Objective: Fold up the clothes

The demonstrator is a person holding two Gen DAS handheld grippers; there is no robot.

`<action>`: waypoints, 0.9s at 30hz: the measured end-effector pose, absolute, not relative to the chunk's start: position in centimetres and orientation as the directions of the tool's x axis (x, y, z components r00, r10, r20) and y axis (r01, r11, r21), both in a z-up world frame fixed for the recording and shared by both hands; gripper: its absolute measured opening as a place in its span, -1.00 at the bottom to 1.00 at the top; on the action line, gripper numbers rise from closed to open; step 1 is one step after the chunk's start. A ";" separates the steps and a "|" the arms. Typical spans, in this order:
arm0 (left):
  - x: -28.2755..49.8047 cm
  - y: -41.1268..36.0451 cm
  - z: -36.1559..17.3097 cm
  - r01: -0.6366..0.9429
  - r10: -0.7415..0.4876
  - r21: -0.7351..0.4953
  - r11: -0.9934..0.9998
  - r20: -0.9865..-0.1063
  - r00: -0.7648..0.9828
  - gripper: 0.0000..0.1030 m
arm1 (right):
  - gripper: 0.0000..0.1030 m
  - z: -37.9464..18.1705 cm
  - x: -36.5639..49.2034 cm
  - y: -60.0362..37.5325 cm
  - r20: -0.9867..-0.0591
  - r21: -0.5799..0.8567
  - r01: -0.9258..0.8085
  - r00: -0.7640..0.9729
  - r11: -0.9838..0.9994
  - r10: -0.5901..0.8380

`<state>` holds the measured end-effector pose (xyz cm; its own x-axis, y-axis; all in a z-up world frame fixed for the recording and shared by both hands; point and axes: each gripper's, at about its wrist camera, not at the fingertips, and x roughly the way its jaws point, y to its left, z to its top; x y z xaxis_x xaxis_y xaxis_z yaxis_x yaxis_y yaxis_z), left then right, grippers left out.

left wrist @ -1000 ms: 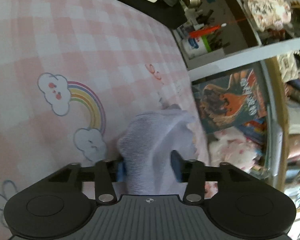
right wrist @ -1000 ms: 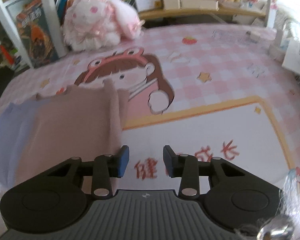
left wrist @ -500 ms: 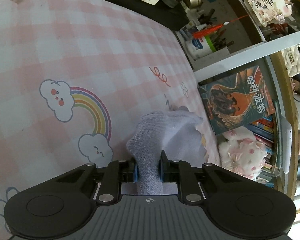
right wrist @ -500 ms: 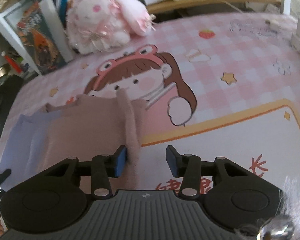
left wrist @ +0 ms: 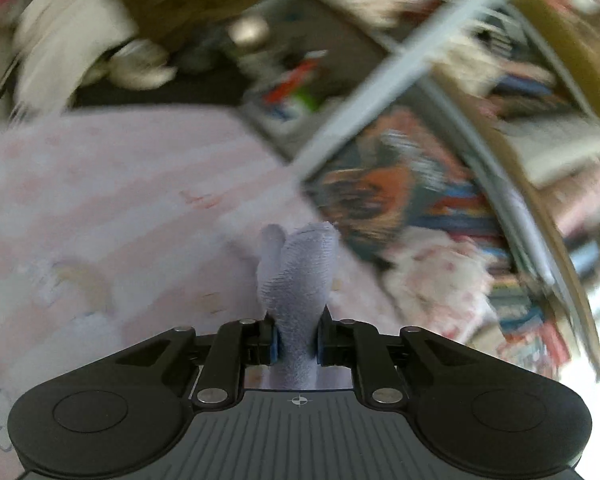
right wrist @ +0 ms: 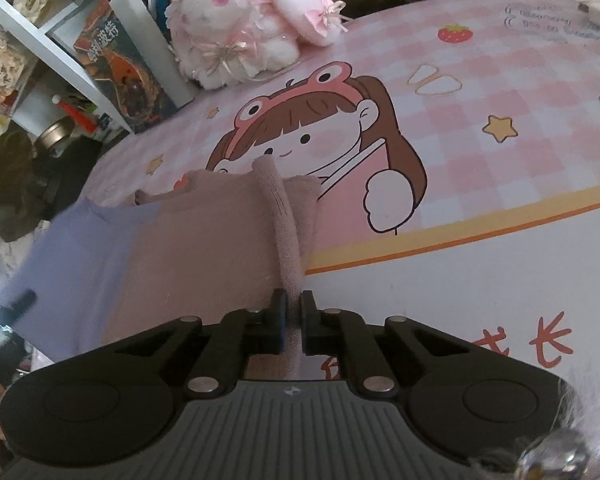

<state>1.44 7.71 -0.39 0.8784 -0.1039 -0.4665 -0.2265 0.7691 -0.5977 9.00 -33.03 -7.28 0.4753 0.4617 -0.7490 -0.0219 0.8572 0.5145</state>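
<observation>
A small knit garment lies on the pink checked mat (right wrist: 500,92); it is dusty pink (right wrist: 204,248) with a lavender end (right wrist: 72,256) at the left. My right gripper (right wrist: 294,322) is shut on the pink edge, which rises as a ridge (right wrist: 278,208) between the fingers. My left gripper (left wrist: 296,338) is shut on the lavender end (left wrist: 300,272), which stands bunched up between the fingers above the mat (left wrist: 100,200). The left wrist view is motion-blurred.
A pink-and-white plush toy (right wrist: 244,28) sits at the mat's far edge by a shelf with books (right wrist: 120,60). In the left wrist view the same bookshelf (left wrist: 440,200) and the plush toy (left wrist: 432,276) are to the right, and clutter lies beyond the mat.
The right gripper has shut on the pink edge and lifted it. The left gripper, shut on the lavender end half a second ago, has swung upward fast with it.
</observation>
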 end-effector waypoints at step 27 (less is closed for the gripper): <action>-2.8 -21.4 -4.5 0.236 0.010 0.292 0.927 -0.648 0.762 0.03 | -0.53 -7.1 10.5 -35.7 -0.692 0.551 -0.249 0.396 0.796 0.603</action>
